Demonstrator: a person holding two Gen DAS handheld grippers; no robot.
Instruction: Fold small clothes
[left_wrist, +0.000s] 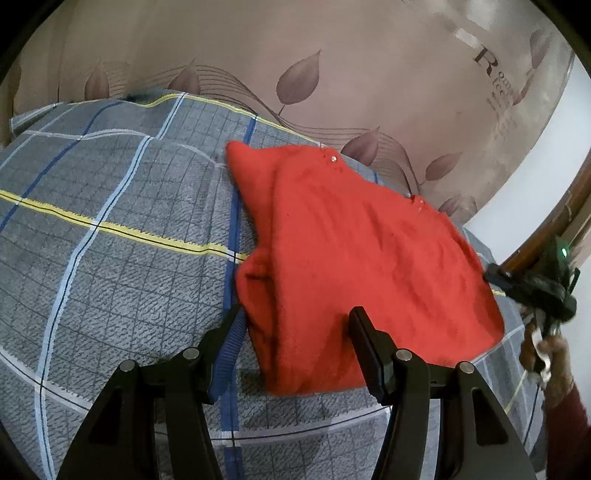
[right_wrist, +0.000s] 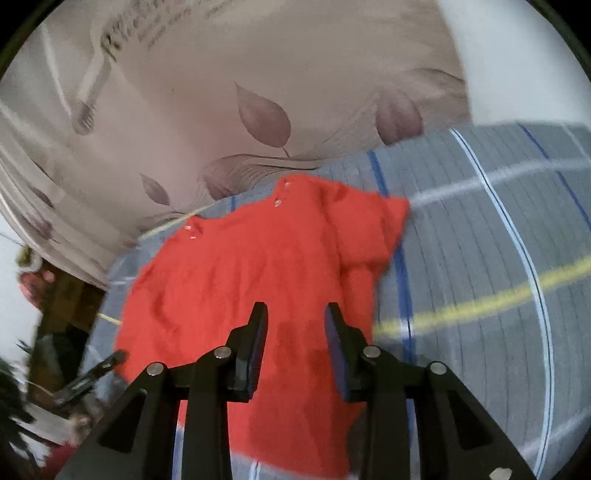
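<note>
Red top (left_wrist: 354, 258): small knitted garment, partly folded, lying on a bed under a grey checked bedspread (left_wrist: 110, 206) with blue, white and yellow stripes. One sleeve is folded across the body along the garment's edge; small clear buttons show at the shoulder seams near the far end. Behind the bed: a beige headboard (left_wrist: 258, 48) printed with brown leaves and some lettering. Left tool (left_wrist: 295, 325): jaws spread, hovering over the near hem of the top, one finger beside the folded edge over the bedspread, the other over the red cloth; nothing is pinched between them. Right tool (right_wrist: 295, 321): jaws part-way apart over the lower middle of the top, nothing visibly gripped; this view is blurred. In the left wrist view the right tool appears at the far right edge, beside the top's corner, held by a hand (left_wrist: 543, 350) with a dark red sleeve.
</note>
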